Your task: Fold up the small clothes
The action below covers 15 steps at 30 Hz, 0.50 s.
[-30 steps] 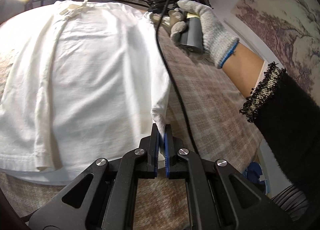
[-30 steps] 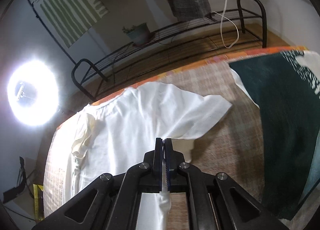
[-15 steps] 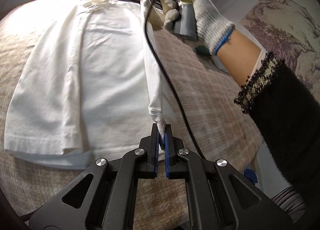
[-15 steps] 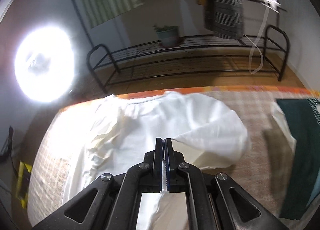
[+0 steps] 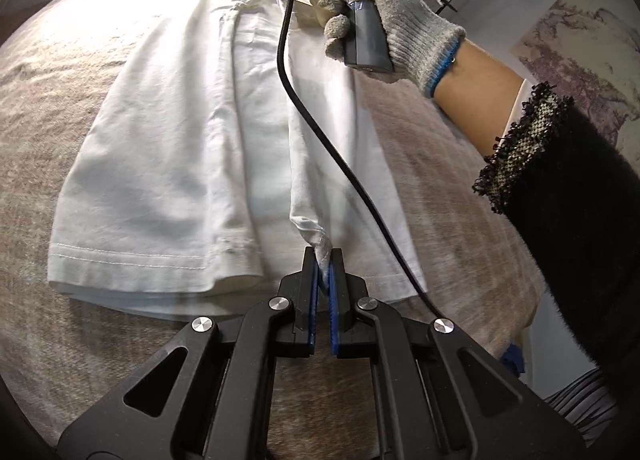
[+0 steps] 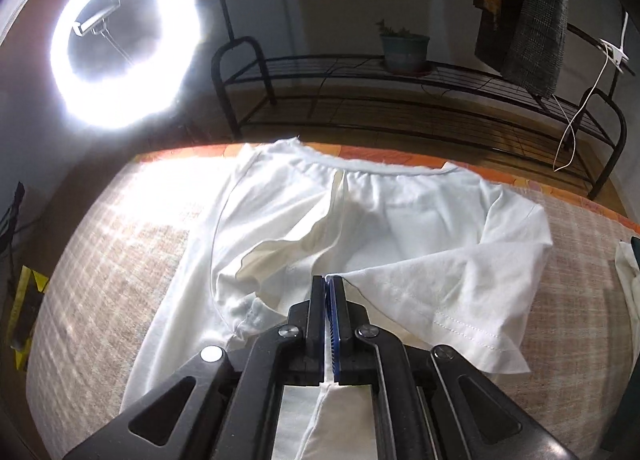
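A white T-shirt (image 5: 180,148) lies on the beige woven tabletop, its left side folded over the middle. My left gripper (image 5: 325,256) is shut on the shirt's right hem corner, lifting that edge in a ridge over the body. At the far end a gloved hand (image 5: 384,8) holds the other gripper near the collar. In the right wrist view my right gripper (image 6: 329,288) is shut on the white T-shirt (image 6: 400,220) near the right shoulder, the short sleeve (image 6: 460,300) draped to its right.
A black cable (image 5: 320,132) runs across the shirt from the right gripper. A ring light (image 6: 124,40) glares at the far left. A black metal rack (image 6: 400,100) with a plant pot stands behind the table. Dark green cloth (image 6: 634,260) lies at the right edge.
Both grippers have carried the shirt's right edge leftward over the body. The right gripper swung further and rolled, so the collar now faces it squarely and the green cloth has slid out of view.
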Available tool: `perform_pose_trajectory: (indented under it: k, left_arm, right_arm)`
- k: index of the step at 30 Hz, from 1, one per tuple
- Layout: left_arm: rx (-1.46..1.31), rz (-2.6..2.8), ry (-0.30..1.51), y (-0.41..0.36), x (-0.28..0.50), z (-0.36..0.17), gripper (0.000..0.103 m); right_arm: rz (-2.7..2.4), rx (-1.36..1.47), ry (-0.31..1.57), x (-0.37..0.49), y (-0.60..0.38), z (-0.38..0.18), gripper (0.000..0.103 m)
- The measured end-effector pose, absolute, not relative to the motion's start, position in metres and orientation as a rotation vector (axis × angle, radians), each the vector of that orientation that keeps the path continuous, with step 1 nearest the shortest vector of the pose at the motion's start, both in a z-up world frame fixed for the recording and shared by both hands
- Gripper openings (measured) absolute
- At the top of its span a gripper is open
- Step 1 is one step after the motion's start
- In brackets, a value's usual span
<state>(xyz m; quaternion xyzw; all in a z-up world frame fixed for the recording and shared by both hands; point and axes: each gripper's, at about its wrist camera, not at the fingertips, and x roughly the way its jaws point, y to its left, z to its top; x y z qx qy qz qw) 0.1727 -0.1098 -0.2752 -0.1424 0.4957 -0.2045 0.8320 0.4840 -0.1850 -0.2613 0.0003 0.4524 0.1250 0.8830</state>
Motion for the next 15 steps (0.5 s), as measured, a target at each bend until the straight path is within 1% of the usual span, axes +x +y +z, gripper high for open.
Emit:
perform_pose_trajectory:
  k: [2,3,4,6,7,8,9,10,13,15]
  left_arm:
    - [-0.276,-0.415,1.04,-0.111,0.172,-0.271,0.002]
    - [-0.265,-0.407,1.037,-0.114,0.169,-0.269,0.002]
    - [-0.255,-0.407,1.036,-0.116,0.169,-0.267,0.002]
    - [-0.227,-0.406,1.038,-0.121,0.167,-0.264,0.003]
    - [-0.214,-0.405,1.043,-0.122,0.166,-0.263,0.014]
    - [-0.204,-0.404,1.048,-0.125,0.165,-0.263,0.031]
    - [-0.201,-0.399,1.044,-0.125,0.163,-0.261,0.038]
    - [-0.202,-0.394,1.038,-0.123,0.161,-0.259,0.04]
    - [-0.199,-0.396,1.035,-0.116,0.158,-0.251,0.04]
    - [-0.204,-0.396,1.031,-0.113,0.158,-0.242,0.04]
  right_arm:
    - [0.266,0.003,0.959,0.486,-0.185,-0.268,0.0]
    - [0.278,0.005,0.965,0.486,-0.185,-0.27,0.003]
    - [0.297,0.008,0.973,0.486,-0.186,-0.272,0.004]
    - [0.318,0.015,0.999,0.486,-0.187,-0.275,0.036]
    - [0.343,0.036,1.002,0.485,-0.191,-0.273,0.037]
    - [0.366,0.057,0.997,0.481,-0.195,-0.268,0.037]
    - [0.397,0.09,0.991,0.479,-0.202,-0.263,0.037]
    - [0.435,0.141,0.98,0.477,-0.214,-0.256,0.037]
    - [0.48,0.271,0.927,0.473,-0.254,-0.236,0.037]
    - [0.429,0.32,0.897,0.472,-0.28,-0.23,0.044]
